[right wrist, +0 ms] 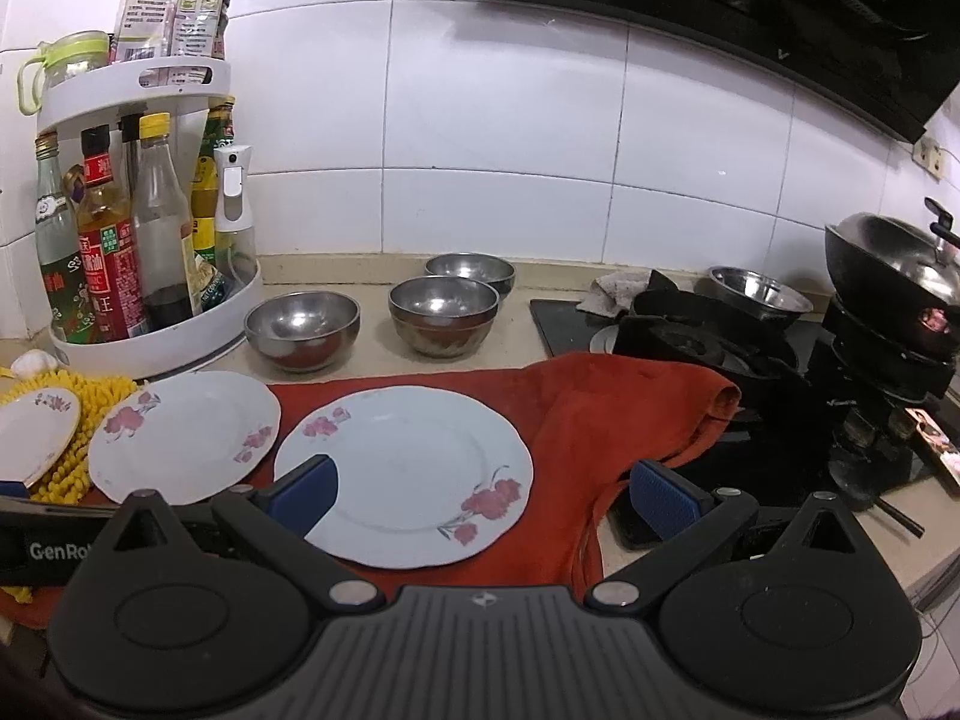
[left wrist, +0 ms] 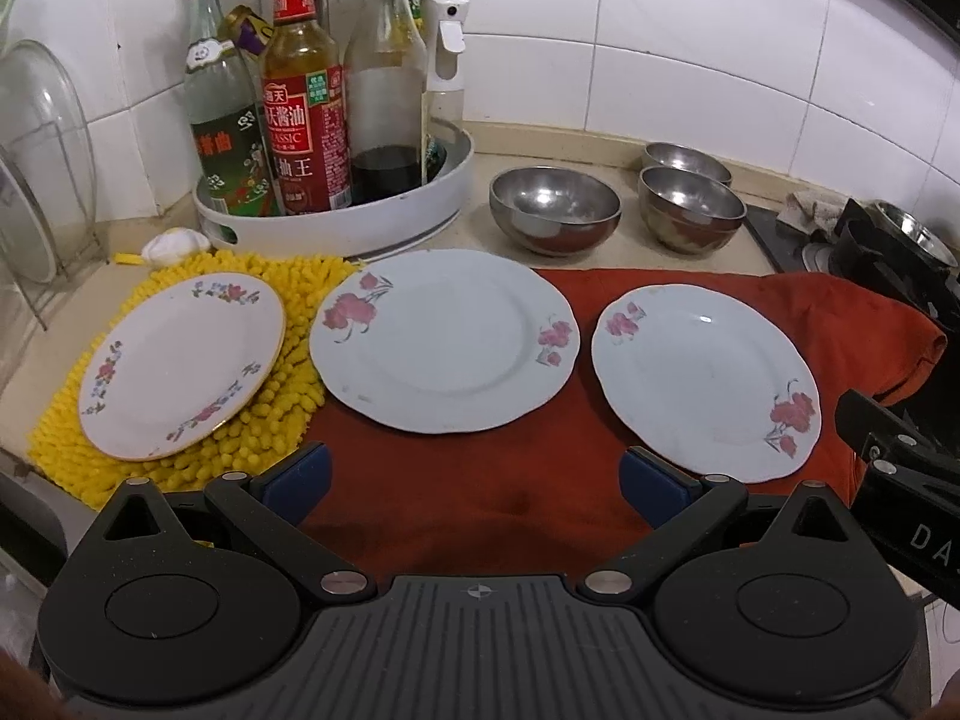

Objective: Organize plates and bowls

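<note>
Three plates lie in a row. A gold-rimmed floral plate (left wrist: 180,363) rests on a yellow mat (left wrist: 282,414). A large pale plate (left wrist: 444,339) and a smaller pale plate (left wrist: 705,381) lie on a red cloth (left wrist: 480,480). Three steel bowls stand behind: one (left wrist: 555,210), one (left wrist: 690,207), one farther back (left wrist: 687,159). My left gripper (left wrist: 474,480) is open and empty above the cloth, near the large plate. My right gripper (right wrist: 483,495) is open and empty; its left finger overlaps the near rim of the smaller pale plate (right wrist: 414,474) in view.
A white turntable rack (left wrist: 336,216) with several sauce bottles stands at the back left. A dish rack with a glass lid (left wrist: 36,180) is at far left. A gas stove (right wrist: 750,372) with a wok (right wrist: 894,264) and a steel bowl (right wrist: 759,297) is on the right.
</note>
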A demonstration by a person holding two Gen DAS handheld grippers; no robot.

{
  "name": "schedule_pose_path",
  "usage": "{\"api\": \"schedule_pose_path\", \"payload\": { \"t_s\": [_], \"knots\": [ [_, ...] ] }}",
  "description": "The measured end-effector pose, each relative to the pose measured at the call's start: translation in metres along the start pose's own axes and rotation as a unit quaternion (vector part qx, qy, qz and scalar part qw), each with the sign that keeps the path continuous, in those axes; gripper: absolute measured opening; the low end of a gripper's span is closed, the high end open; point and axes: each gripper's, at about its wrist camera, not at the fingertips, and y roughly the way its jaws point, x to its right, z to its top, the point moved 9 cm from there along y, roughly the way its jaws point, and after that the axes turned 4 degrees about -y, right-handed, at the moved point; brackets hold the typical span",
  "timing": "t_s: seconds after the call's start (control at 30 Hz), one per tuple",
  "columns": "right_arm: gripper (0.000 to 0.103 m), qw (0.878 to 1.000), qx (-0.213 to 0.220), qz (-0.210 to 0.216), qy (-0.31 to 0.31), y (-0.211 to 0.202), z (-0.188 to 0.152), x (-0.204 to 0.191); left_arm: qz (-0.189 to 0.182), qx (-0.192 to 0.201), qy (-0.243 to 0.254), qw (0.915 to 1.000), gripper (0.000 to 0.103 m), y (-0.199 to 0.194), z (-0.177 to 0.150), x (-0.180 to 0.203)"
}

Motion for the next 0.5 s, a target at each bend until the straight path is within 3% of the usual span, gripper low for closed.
{"api": "schedule_pose_path", "payload": {
  "t_s": [0.5],
  "knots": [
    [0.100, 1.000, -0.010, -0.002, 0.004, 0.0046, -0.0024, 0.0000, -0.006, -0.004, 0.004, 1.0000, 0.103, 0.0037, -0.0015, 0.0031]
  ]
}}
